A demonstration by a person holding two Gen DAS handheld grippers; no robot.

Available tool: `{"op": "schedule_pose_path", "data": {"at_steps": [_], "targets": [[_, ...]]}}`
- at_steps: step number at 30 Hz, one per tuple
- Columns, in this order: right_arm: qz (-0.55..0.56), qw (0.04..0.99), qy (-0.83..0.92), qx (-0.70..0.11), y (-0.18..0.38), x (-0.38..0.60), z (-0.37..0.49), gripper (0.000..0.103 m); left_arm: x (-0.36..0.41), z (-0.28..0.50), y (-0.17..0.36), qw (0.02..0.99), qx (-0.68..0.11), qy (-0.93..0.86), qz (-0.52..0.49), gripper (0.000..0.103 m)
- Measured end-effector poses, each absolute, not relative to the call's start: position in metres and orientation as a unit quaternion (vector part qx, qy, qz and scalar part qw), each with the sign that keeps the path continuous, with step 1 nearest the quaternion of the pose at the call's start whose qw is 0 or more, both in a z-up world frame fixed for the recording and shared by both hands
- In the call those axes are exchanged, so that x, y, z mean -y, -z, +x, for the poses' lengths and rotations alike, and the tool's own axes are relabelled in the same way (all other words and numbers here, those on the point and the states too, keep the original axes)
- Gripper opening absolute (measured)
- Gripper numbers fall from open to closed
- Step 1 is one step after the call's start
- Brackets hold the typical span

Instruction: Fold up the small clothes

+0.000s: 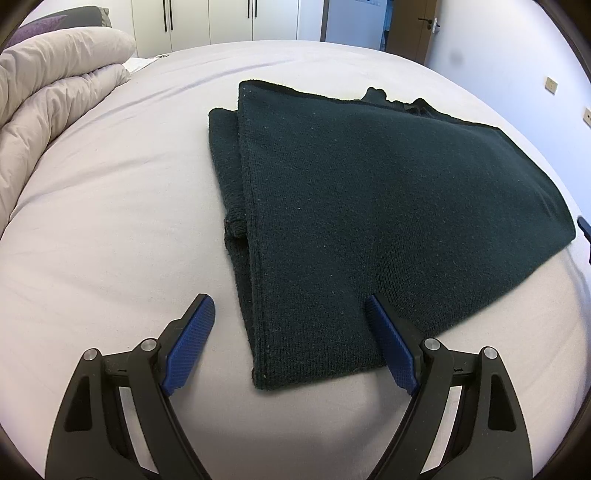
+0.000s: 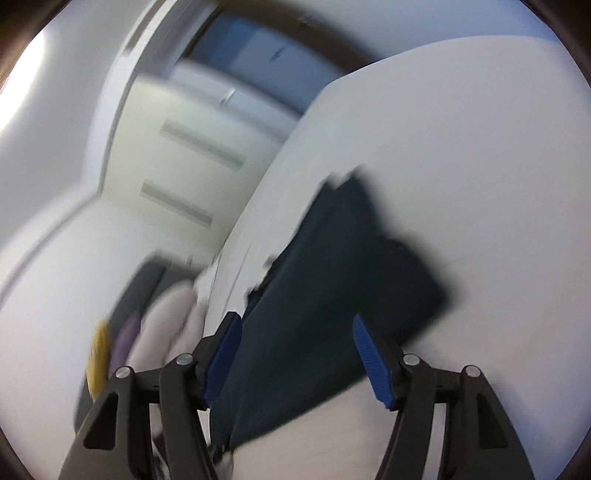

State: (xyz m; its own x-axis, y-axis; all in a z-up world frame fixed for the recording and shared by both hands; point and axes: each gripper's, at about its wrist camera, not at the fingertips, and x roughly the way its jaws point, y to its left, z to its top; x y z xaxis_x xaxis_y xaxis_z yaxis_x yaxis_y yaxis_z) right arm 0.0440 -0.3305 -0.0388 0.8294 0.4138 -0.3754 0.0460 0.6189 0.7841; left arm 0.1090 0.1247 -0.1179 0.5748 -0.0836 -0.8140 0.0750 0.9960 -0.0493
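Note:
A dark green knitted garment (image 1: 369, 206) lies folded on the pale bed sheet (image 1: 110, 221), right of the middle. My left gripper (image 1: 288, 301) is open over the garment's near corner. Its left pad (image 1: 192, 339) hangs over bare sheet and its right pad (image 1: 391, 347) lies on the knit. The right wrist view is blurred and tilted. In it the same garment (image 2: 332, 295) lies on the sheet (image 2: 461, 166), beyond my right gripper (image 2: 295, 319). That gripper is open, with the cloth seen behind the gap and neither pad pressing on it.
A bunched beige duvet (image 1: 55, 96) lies along the bed's left side, with pillows behind it. White wardrobes (image 1: 221, 18) and a door (image 1: 410, 29) stand beyond the far edge. Blurred pillows (image 2: 129, 332) and a wardrobe (image 2: 177, 166) show in the right wrist view.

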Motion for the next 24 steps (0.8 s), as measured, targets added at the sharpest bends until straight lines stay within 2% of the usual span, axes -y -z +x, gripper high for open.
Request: {"op": "schedule_pose_path", "data": {"at_steps": [3, 7, 8, 17, 19, 21, 24], "targets": [[0.371, 0.864, -0.147, -0.307, 0.033, 0.282, 0.066, 0.066, -0.124, 0.109, 0.118, 0.888, -0.458, 0.045, -0.005, 0.085], [0.387, 0.836, -0.137, -0.365, 0.065, 0.264, 0.094, 0.072, -0.125, 0.109, 0.117, 0.888, -0.457, 0.046, -0.006, 0.085], [0.387, 0.831, -0.127, -0.378, 0.079, 0.264, 0.096, 0.066, -0.125, 0.109, 0.117, 0.888, -0.457, 0.046, -0.007, 0.085], [0.347, 0.869, -0.161, -0.315, 0.09, 0.261, 0.08, 0.069, -0.135, 0.109, 0.111, 0.888, -0.456, 0.056, -0.038, 0.085], [0.351, 0.869, -0.168, -0.307, 0.09, 0.264, 0.082, 0.069, -0.151, 0.104, 0.103, 0.884, -0.454, 0.061, -0.098, 0.085], [0.356, 0.867, -0.171, -0.304, 0.087, 0.263, 0.082, 0.069, -0.177, 0.095, 0.098, 0.873, -0.438, 0.07, -0.201, 0.085], [0.355, 0.868, -0.172, -0.302, 0.086, 0.26, 0.082, 0.069, -0.207, 0.087, 0.101, 0.847, -0.421, 0.077, -0.317, 0.089]]}}
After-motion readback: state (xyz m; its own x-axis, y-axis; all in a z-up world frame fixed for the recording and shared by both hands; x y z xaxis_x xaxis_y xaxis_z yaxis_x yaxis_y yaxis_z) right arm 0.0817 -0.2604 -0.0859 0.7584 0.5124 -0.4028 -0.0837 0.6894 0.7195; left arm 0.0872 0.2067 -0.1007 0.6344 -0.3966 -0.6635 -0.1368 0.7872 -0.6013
